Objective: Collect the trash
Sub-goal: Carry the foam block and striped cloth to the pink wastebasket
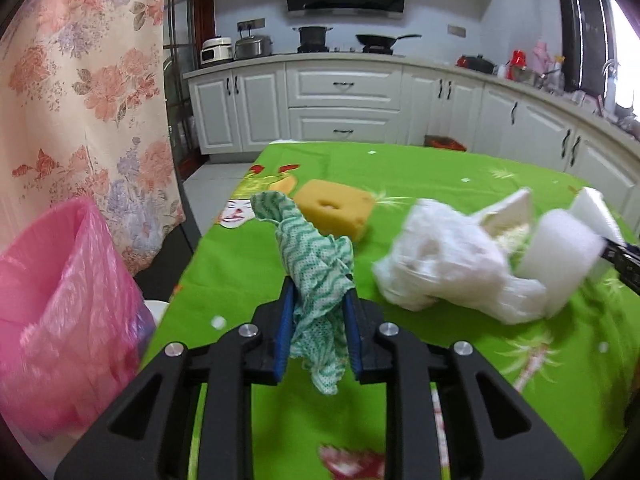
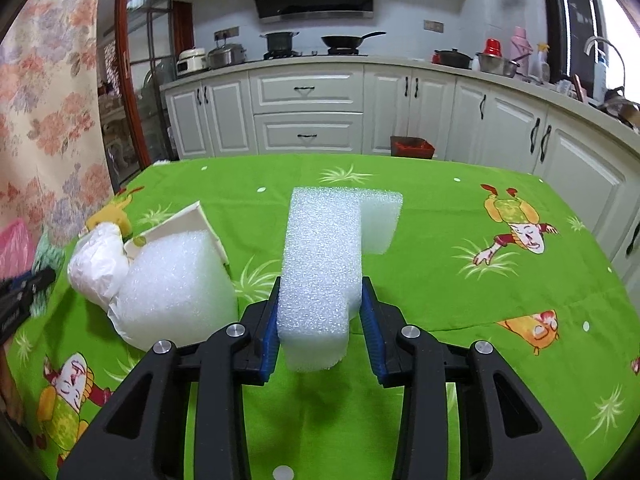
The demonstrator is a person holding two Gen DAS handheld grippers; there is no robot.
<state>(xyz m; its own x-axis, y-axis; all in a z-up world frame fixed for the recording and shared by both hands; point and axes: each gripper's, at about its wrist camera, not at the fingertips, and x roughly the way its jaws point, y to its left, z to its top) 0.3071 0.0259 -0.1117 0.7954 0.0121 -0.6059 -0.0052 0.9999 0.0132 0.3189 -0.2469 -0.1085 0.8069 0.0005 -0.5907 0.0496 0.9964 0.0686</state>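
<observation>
With the left gripper (image 1: 320, 300) pinching the rag (image 1: 316, 276) and the right gripper (image 2: 322, 300) clamping the foam (image 2: 324, 272), each grip should be staying firm while swinging toward the pink bag (image 1: 68, 304).

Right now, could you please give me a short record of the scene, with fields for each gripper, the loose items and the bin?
left gripper: shut on the green patterned cloth, lifted off the table
right gripper: shut on the white foam block
still on the table: yellow sponge, white plastic bag, second foam piece, white card behind it
bin: pink bag at the table's left edge, mouth open
surface: green tablecloth with cartoon prints
</observation>
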